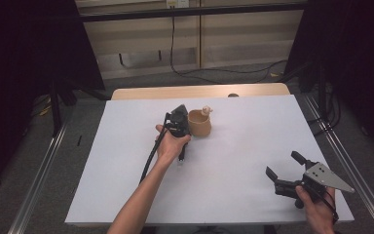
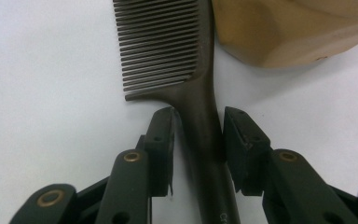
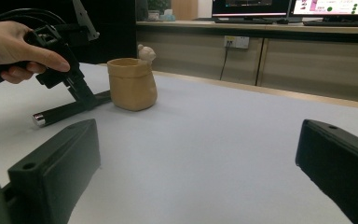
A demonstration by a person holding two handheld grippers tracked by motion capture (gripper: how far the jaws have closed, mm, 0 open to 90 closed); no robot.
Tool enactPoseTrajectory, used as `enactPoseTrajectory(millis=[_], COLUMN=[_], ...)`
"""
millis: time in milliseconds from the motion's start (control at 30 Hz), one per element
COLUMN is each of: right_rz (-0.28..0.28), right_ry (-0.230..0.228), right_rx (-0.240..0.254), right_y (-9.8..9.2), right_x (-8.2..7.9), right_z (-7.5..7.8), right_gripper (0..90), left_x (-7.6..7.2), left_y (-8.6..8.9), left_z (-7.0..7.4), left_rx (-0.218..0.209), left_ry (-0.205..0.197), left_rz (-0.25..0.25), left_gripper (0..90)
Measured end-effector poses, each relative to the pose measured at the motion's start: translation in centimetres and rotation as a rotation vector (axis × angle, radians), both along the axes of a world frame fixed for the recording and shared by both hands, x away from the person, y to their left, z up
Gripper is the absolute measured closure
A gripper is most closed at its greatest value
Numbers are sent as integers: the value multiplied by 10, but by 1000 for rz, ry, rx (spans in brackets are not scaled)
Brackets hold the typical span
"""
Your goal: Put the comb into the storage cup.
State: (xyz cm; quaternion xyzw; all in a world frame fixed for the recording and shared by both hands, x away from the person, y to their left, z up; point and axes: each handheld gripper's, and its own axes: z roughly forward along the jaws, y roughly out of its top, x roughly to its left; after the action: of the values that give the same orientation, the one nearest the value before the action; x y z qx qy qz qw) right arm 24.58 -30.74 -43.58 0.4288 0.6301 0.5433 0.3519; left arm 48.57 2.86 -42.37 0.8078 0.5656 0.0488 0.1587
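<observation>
White sheeting covers the tabletop [image 1: 253, 161], with dark curtains at either side and a wooden wall panel across the top of the high view. Near the centre of that view, slightly up and left, the left tongs [image 1: 180, 117] point down beside a tan pot [image 1: 199, 124] that has a small pale figure on its rim.

In the left gripper view a dark comb [image 2: 200, 116] lies flat on the sheet, its teeth running up the upper middle of the frame, its handle passing down between the two jaws, and the pot's base just beside its spine at the upper right. The right-hand pad looks to be against the handle while a thin gap shows on the left-hand side, so the left tongs are not yet clamped on it; they stand partly closed around the neck of the handle.

To do this step well, the person would likely centre the handle so both pads meet it squarely, squeeze just below the teeth where the handle is narrow, and close firmly before lifting, since a smooth round handle could roll or slip. Lifting straight up and away from the pot should avoid nudging it.

At the lower right of the high view the right tongs [image 1: 285, 170] rest low over the sheet with jaws spread wide and nothing between them, well apart from the comb.
</observation>
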Motion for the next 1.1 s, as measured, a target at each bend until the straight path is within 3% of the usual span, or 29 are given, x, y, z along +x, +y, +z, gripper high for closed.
enactPoseTrajectory(millis=[267,667,900,1000,1067,1100], right_rz=[1,2,-1,-2,-1,-1], right_ry=[3,1,1,2,2,2], right_rx=[-1,-1,0,1,2,2], right_y=[0,0,0,-1,0,0], right_x=[0,0,0,0,0,0], right_z=[0,0,0,0,0,0], right_gripper=[0,0,0,0,0,0], left_x=[-1,0,1,4,4,5], left_y=[-2,-4,-2,3,4,7], left_z=[0,0,0,1,1,1], left_rx=[18,31,21,-8,-1,-15], left_ry=[3,9,13,31,14,25], left_rz=[-4,37,48,47,51,50], left_gripper=[666,711,719,721,727,730])
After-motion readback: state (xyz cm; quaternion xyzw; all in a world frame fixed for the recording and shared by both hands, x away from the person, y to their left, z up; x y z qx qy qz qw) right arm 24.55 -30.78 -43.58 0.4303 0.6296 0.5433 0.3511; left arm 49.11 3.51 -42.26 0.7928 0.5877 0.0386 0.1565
